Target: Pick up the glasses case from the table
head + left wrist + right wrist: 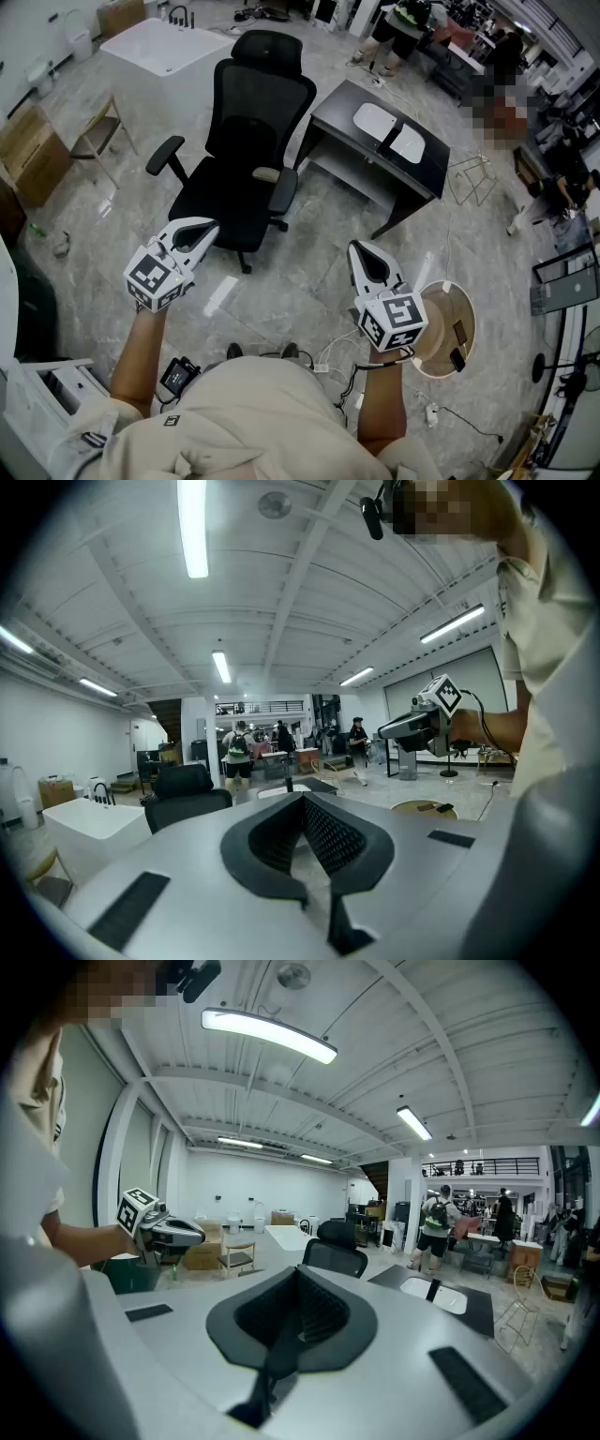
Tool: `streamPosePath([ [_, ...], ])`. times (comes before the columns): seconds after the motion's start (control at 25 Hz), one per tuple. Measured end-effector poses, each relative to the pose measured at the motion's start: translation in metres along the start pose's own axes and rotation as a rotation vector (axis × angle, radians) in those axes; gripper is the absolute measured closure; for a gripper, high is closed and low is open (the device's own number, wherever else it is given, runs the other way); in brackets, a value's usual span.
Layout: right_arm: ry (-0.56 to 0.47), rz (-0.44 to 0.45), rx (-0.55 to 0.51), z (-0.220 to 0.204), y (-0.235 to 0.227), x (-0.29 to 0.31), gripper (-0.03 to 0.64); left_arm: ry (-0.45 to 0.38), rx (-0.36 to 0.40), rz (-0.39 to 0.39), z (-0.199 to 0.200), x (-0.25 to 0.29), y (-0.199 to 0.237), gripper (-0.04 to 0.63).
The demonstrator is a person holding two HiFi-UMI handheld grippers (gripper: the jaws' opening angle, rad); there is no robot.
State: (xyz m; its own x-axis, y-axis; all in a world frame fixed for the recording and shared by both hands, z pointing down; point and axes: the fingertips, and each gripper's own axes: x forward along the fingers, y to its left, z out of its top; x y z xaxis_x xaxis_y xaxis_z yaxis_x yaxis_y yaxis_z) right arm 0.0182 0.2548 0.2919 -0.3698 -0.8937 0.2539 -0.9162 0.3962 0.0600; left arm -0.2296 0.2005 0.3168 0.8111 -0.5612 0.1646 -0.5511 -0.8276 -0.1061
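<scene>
Both your grippers are closed and empty: the left gripper [208, 225] shows its jaws meeting at the tip with nothing between them in its own view [305, 803], and the right gripper [360, 247] shows the same in its own [299, 1279]. You hold both in the air above the floor, well apart from the black table [342, 101], which stands beyond them and more on the right gripper's side. On that table lie two white rounded pieces [375, 120] side by side with a dark strip between them. They may be the glasses case lying open, but they are too small in every view to tell. In the right gripper view the table [487, 1312] sits to the right of your jaws, with the white pieces [417, 1287] on it. A black office chair [248, 141] stands between the left gripper and the table's left end. The right gripper's marker cube [394, 322] covers part of a round wooden stand [464, 323], where a small dark object [457, 359] cannot be made out. The left marker cube [155, 277] hides your hand. The only print is the square black-and-white patterns on those cubes, and the small tag on your shirt [172, 420] is too small to read
</scene>
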Motion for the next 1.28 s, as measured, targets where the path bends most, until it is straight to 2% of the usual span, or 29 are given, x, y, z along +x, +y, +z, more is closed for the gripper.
streamPosePath([
  [0.76,-0.015,-0.011,0.040,0.009,0.053,0.017,0.594,-0.011,-0.012,-0.050,-0.015,-0.034,0.022,0.580],
  [1.04,-0.032,-0.010,0.081,0.004,0.030,0.030,0.591,0.005,-0.024,-0.046,-0.022,-0.020,0.018,0.580],
  [1.28,-0.042,0.061,0.097,0.005,-0.001,0.059,0.591,0.034,-0.041,0.017,-0.021,0.000,0.020,0.580],
])
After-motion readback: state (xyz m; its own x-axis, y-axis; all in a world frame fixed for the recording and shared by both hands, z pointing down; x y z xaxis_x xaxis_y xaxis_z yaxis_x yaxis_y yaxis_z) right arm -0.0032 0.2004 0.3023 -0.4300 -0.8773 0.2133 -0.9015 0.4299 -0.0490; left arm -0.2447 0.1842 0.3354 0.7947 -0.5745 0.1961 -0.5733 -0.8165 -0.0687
